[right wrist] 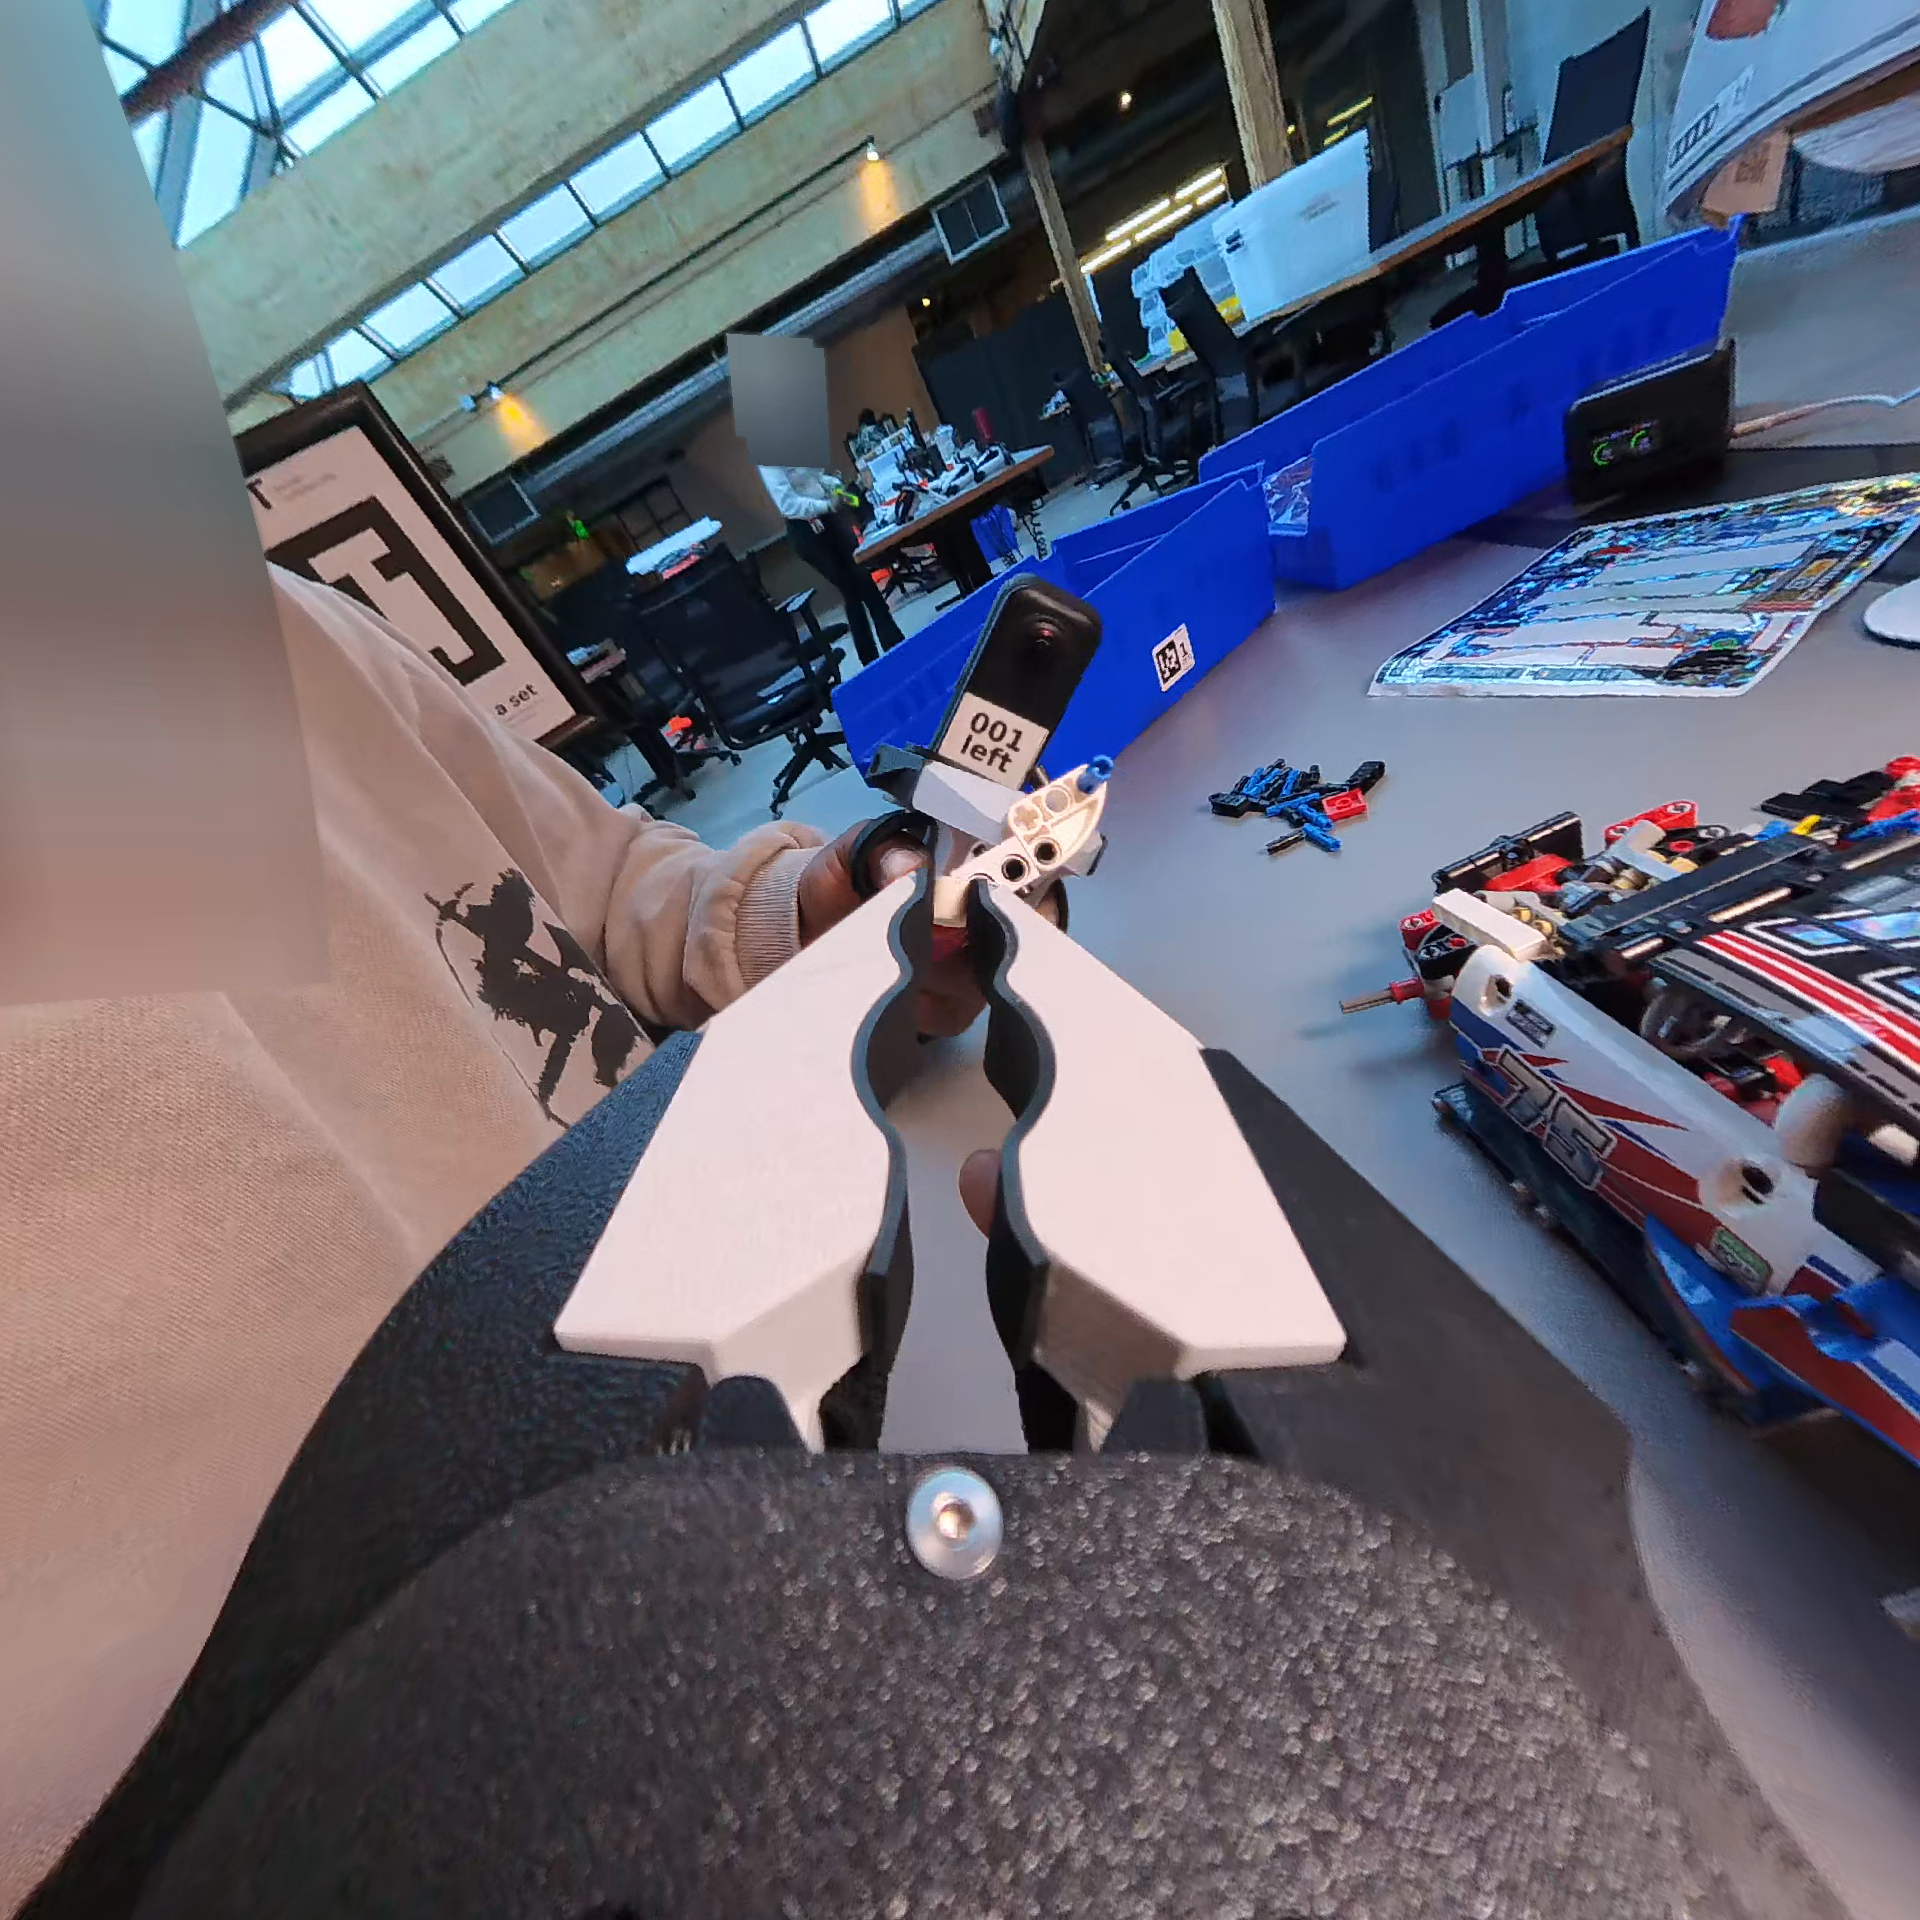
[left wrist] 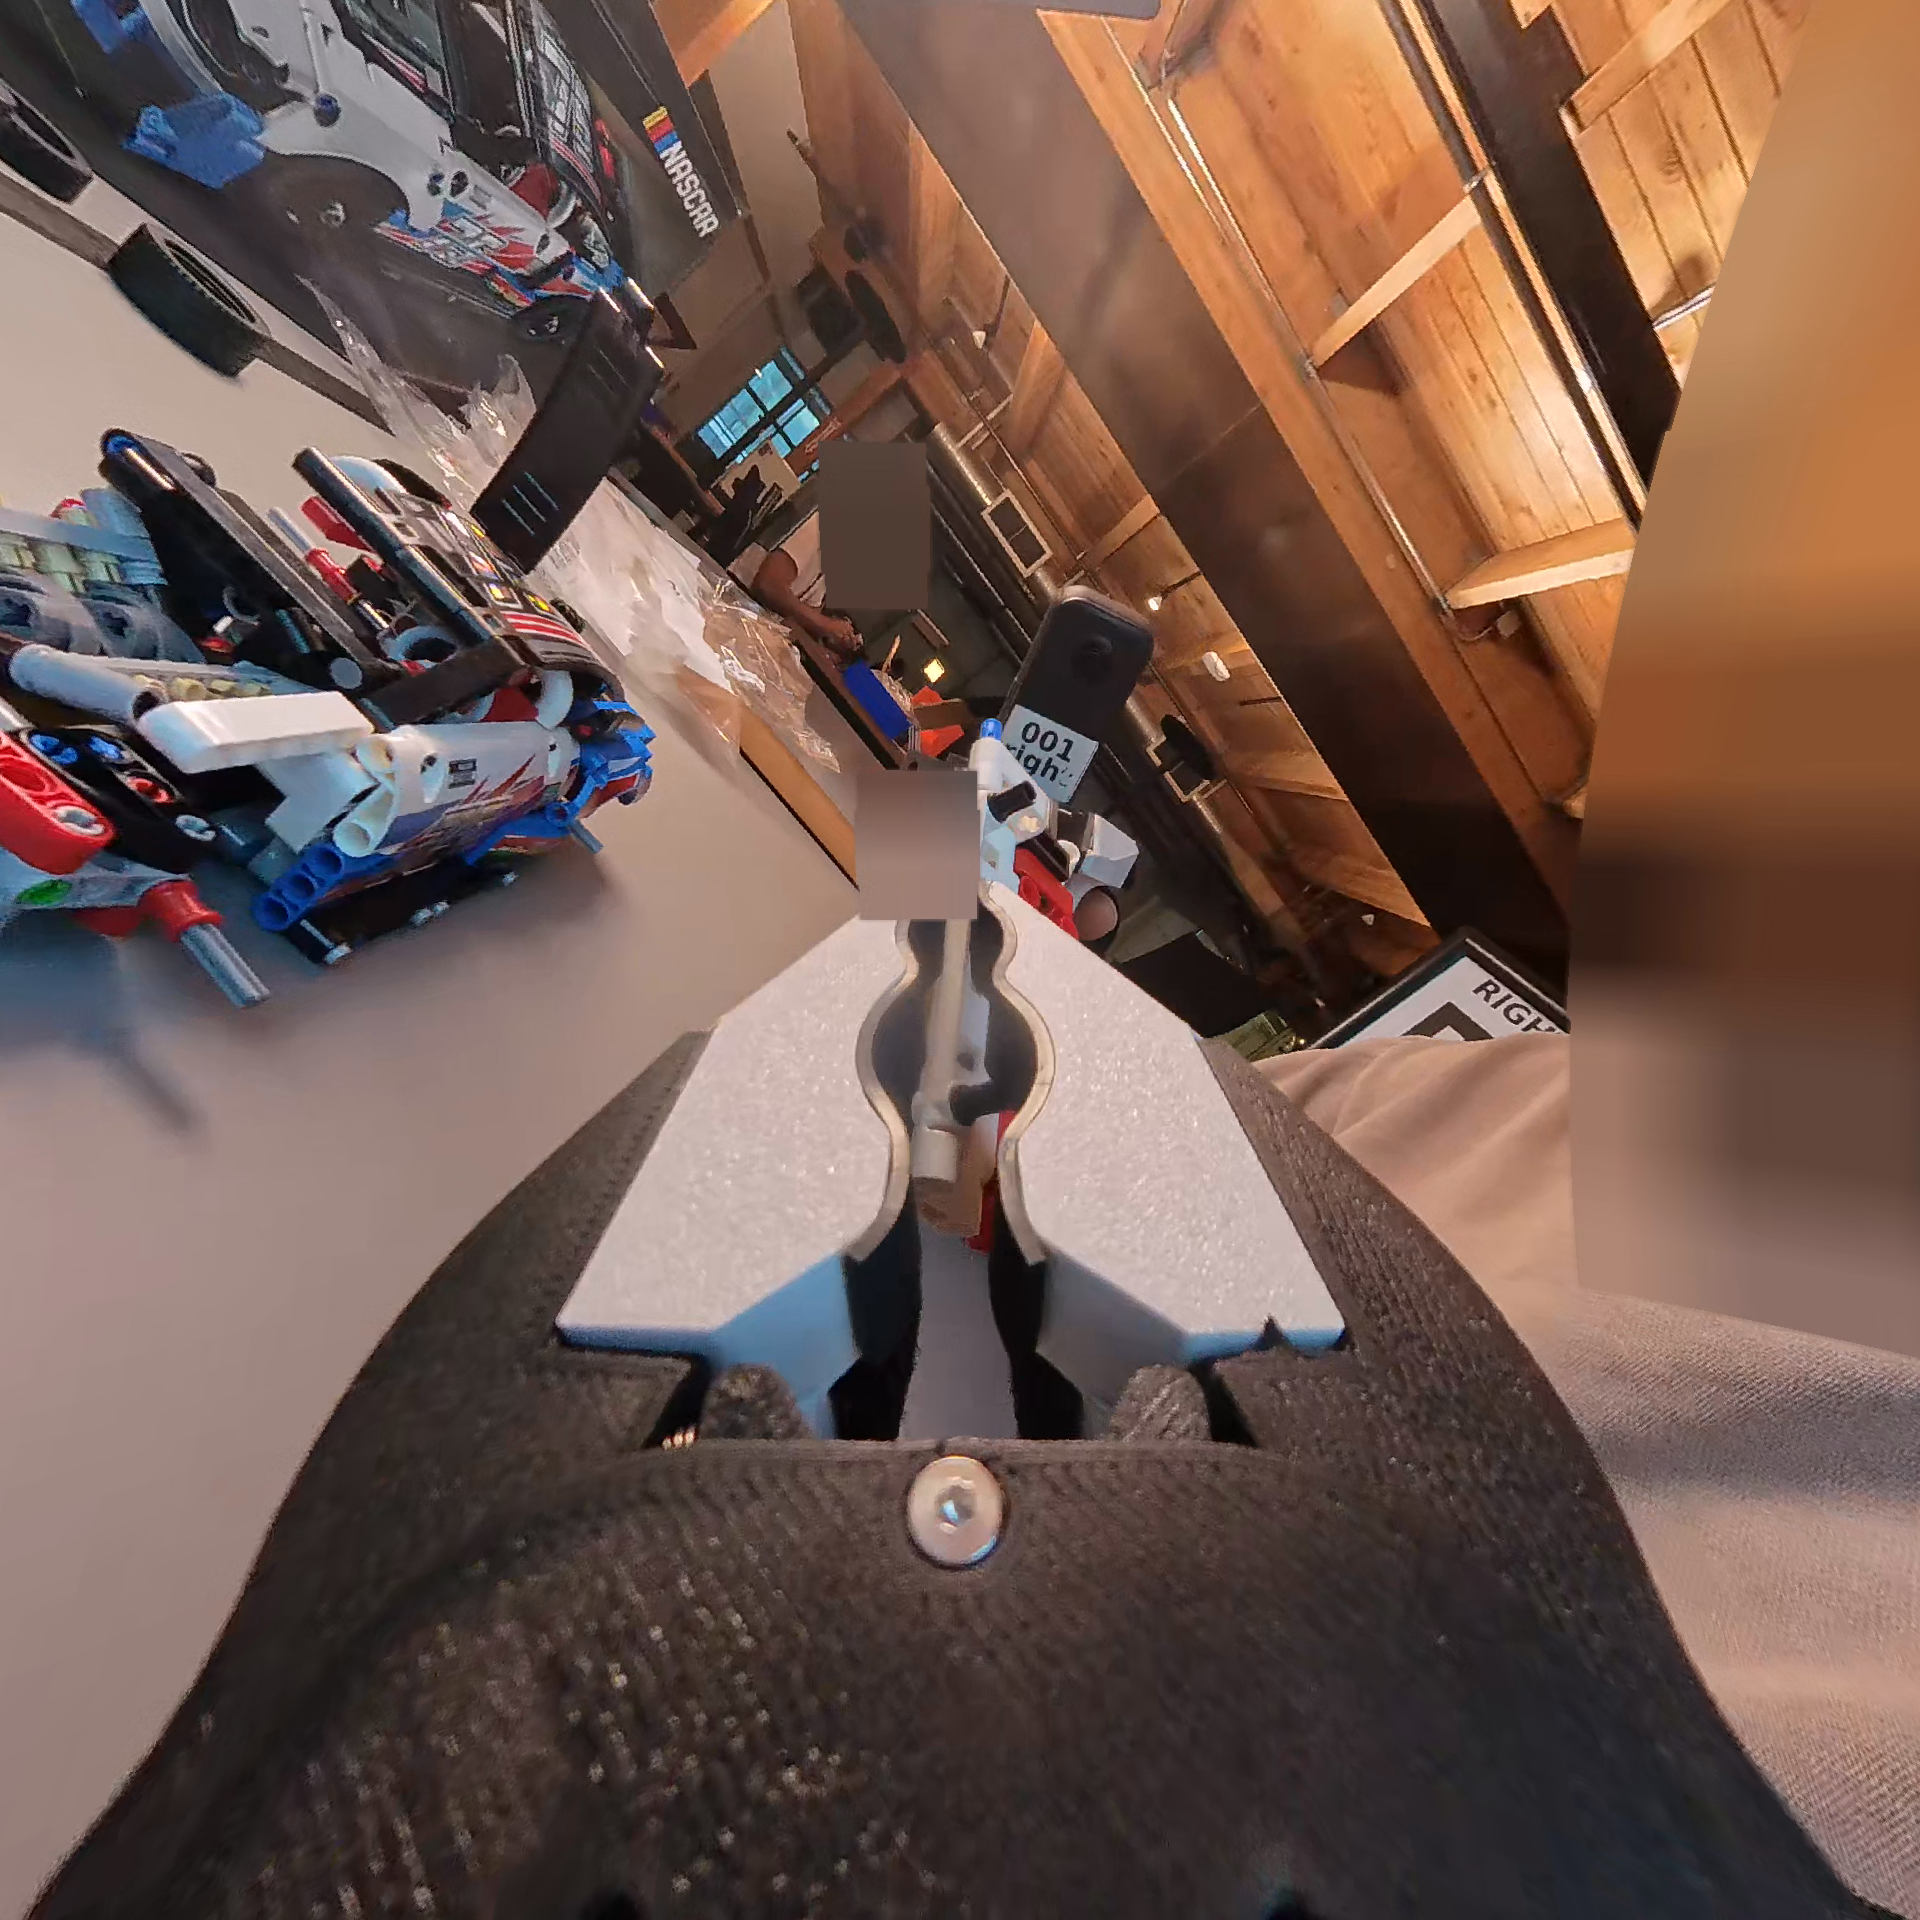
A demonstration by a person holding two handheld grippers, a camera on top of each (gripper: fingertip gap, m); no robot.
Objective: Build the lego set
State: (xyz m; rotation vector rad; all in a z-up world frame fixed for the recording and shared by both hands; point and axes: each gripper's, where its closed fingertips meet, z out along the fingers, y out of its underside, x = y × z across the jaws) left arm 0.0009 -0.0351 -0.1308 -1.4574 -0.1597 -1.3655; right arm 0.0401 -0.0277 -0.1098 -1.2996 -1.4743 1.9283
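Blue plastic bins [right wrist: 1164, 592] stand in a row along the far side of the grey table [right wrist: 1195, 935], one bearing a small square code sticker. A black device [right wrist: 1652, 431] with green lights sits past them. Office chairs [right wrist: 748, 665] and other desks fill the hall behind, under a wooden ceiling [left wrist: 1351, 364] (seen tilted from the left wrist). A framed black-and-white sign [right wrist: 405, 571] stands beside a beige sweatshirt [right wrist: 312, 1091].

Left claw [left wrist: 951, 1049] clamped on a small assembly, right claw [right wrist: 951, 914] pinching its other end
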